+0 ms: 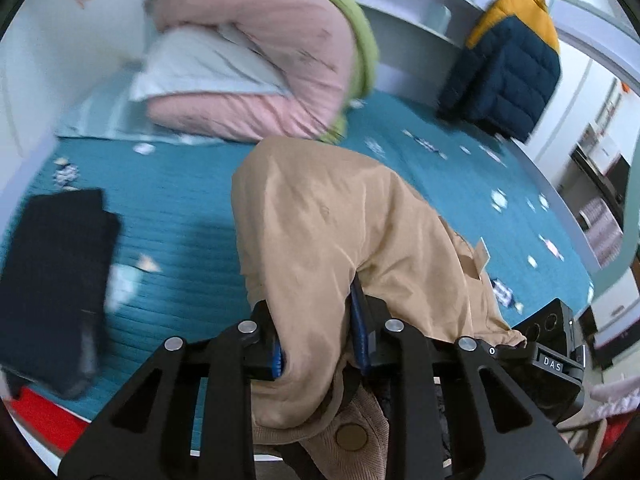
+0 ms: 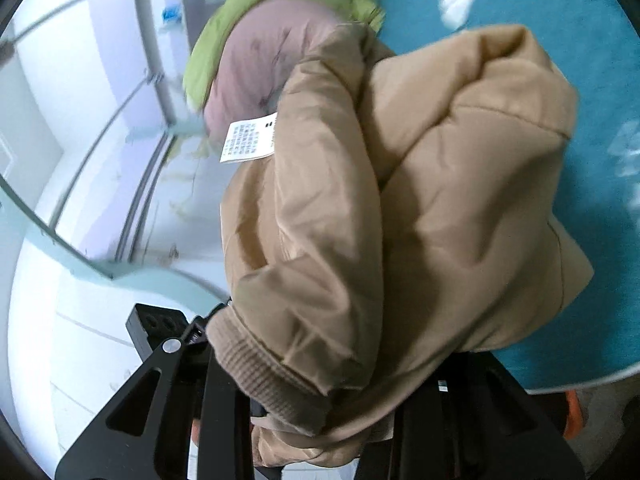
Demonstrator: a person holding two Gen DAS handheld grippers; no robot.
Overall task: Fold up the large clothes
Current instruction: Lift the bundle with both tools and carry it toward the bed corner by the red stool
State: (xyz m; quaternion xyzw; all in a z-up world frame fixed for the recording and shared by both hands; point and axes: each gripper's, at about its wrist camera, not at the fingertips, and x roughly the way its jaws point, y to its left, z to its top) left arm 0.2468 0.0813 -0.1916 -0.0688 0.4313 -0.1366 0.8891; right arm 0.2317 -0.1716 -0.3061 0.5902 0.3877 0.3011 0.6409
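Item in hand: tan padded jacket, bunched and lifted off the teal bedspread, with your left gripper clamped on a thick fold of it. Your right gripper is buried under the ribbed hem, so whether its fingers are closed cannot be told. Step, by my reading: carrying and spreading before the fold; next you need to lay it flat on open bedspread, apart from the pink bedding and the dark folded garment.
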